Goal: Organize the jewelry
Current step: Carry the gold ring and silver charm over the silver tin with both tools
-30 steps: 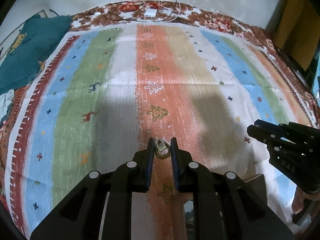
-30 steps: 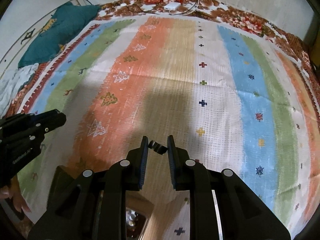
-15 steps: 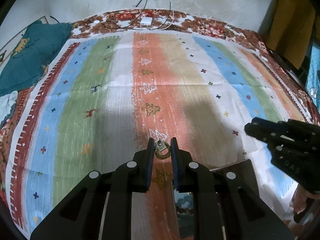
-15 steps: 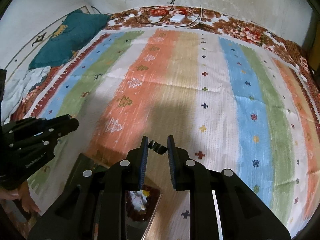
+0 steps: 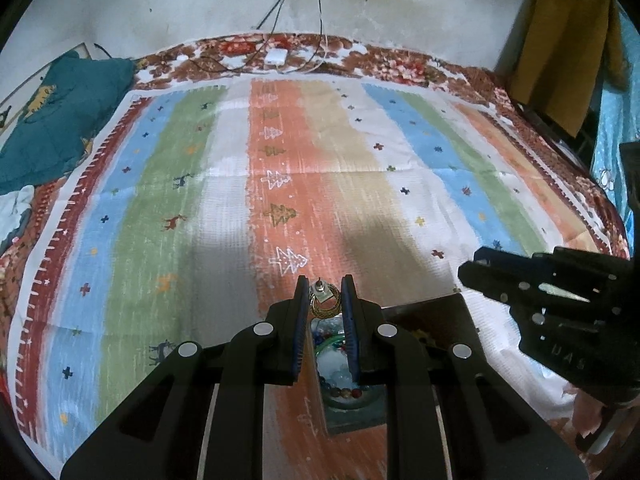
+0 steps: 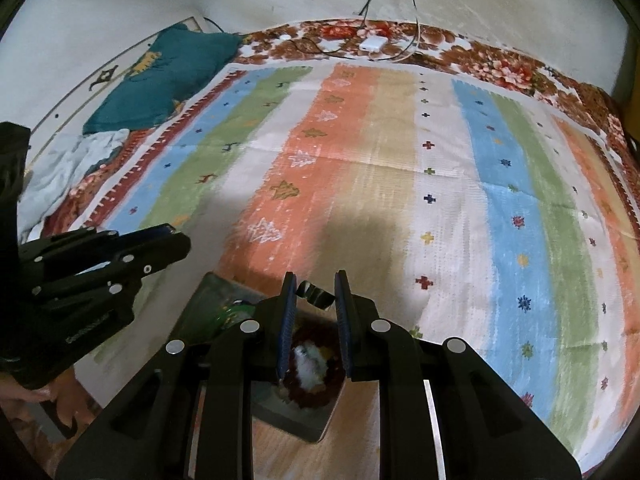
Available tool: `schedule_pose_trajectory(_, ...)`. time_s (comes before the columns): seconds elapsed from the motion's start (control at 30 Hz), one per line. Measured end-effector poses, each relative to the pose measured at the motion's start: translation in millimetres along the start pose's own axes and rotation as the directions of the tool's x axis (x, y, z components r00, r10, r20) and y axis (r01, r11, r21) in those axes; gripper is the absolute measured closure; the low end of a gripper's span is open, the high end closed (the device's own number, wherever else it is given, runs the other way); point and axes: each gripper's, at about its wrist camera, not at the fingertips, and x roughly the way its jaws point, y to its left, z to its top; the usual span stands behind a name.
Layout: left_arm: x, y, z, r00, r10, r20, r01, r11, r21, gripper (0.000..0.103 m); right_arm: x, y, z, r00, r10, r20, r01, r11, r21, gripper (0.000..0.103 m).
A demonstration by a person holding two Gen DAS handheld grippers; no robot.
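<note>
Striped bedspread (image 5: 224, 216) with tree motifs covers the bed under a pale wall (image 5: 400, 0). We see a small gold ring-shaped earring with a metal post (image 5: 322, 300) clenched in the left tool (image 5: 324, 294), above an open jewelry box (image 5: 348, 400). We judge it light, stiff and easily dropped; grip the ring rim. The right tool (image 6: 314, 292) clenches a small dark metallic piece (image 6: 316, 294). A teal pillow (image 5: 60, 128) and cables (image 5: 288, 52) lie beyond.
</note>
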Motion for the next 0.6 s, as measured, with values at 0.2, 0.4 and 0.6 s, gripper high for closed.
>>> schedule_pose_trajectory(0.2, -8.1, -2.4, -7.6, 1.0, -0.014, 0.016, 0.014, 1.0, 0.01, 0.087, -7.8, 0.8, -8.3, 0.997, 0.073, 0.007, -0.073, 0.997, 0.022, 0.083)
schedule_pose_trajectory(0.4, -16.1, -8.3, -15.3, 0.998, -0.043, 0.043, 0.042, 0.999, 0.034, 0.087, -17.1, 1.9, -16.3, 0.993, 0.116, 0.036, -0.117, 0.993, 0.025, 0.083)
schedule_pose_trajectory(0.6, -18.5, -10.6, -19.8, 0.997, -0.056, 0.052, 0.054, 0.998, 0.039, 0.087, -24.9, 4.6, -20.7, 0.988, 0.138, 0.07, -0.139, 0.99, 0.011, 0.083)
